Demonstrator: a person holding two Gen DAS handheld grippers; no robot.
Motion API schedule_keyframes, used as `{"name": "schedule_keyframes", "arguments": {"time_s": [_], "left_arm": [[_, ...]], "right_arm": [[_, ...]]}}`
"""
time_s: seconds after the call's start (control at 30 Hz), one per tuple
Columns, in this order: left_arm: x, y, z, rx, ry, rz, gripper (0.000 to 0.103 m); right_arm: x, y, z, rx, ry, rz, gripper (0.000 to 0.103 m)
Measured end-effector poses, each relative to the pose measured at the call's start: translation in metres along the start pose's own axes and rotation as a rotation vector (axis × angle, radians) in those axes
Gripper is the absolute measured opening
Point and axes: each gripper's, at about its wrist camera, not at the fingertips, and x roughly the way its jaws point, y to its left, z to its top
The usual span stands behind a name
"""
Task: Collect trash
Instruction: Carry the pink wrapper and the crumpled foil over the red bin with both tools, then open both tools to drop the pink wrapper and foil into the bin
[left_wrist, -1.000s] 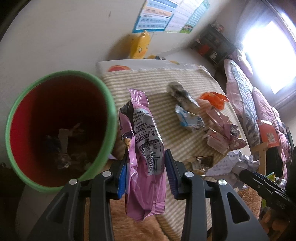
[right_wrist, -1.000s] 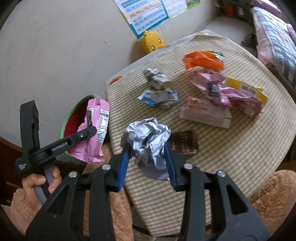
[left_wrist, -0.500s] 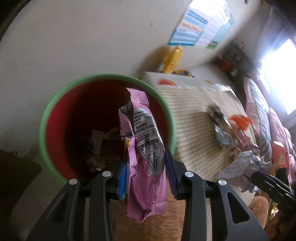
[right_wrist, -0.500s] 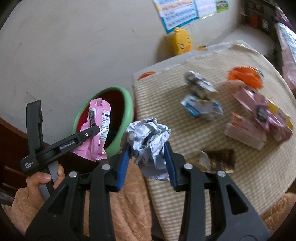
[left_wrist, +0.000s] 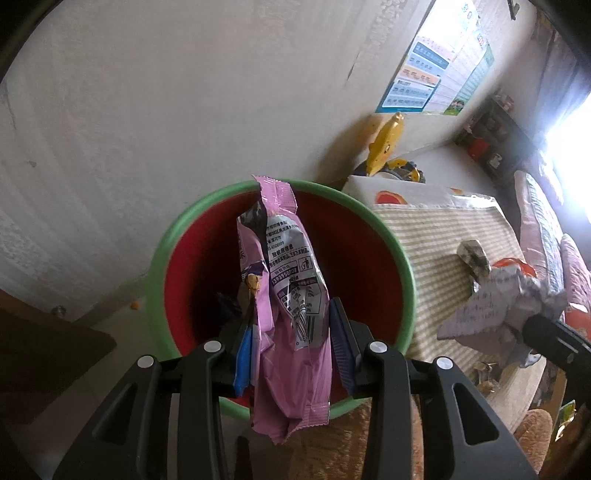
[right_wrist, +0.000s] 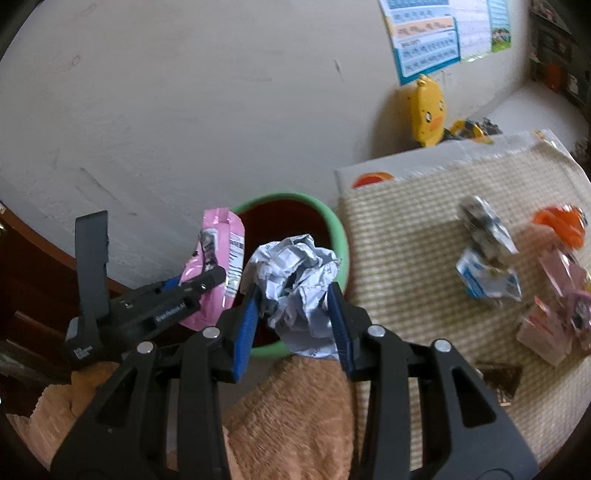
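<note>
Left gripper (left_wrist: 291, 332) clamps pink wrapper (left_wrist: 288, 295) directly over bin (left_wrist: 399, 258); right gripper (right_wrist: 295, 314) clamps paper ball (right_wrist: 295, 284) at the bin's near rim.

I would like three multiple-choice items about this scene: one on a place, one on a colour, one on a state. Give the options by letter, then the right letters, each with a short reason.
1. Where does the bin stand?
A. on the striped cloth
B. on the floor beside the table, near the wall
C. on the bed

2. What colour is the bin's rim?
A. green
B. blue
C. yellow

3. What is the state of the right gripper?
A. open and empty
B. shut on a pink snack wrapper
C. shut on a crumpled paper ball

Answers:
1 B: the bin sits lower than the table, between it and the wall.
2 A: the rim is green around a red inside.
3 C: the blue pads press the crumpled paper ball; the pink snack wrapper is in the left gripper.
</note>
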Motion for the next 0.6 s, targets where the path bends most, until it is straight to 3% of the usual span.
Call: {"name": "schedule_keyframes", "arguments": {"time_s": [0.6], "left_arm": [[0.006,0.011,-0.008,0.009,0.026,0.047,0.039]], "right_arm": [[0.028,0.014,0.007,-0.009,0.040,0.009,0.038]]}}
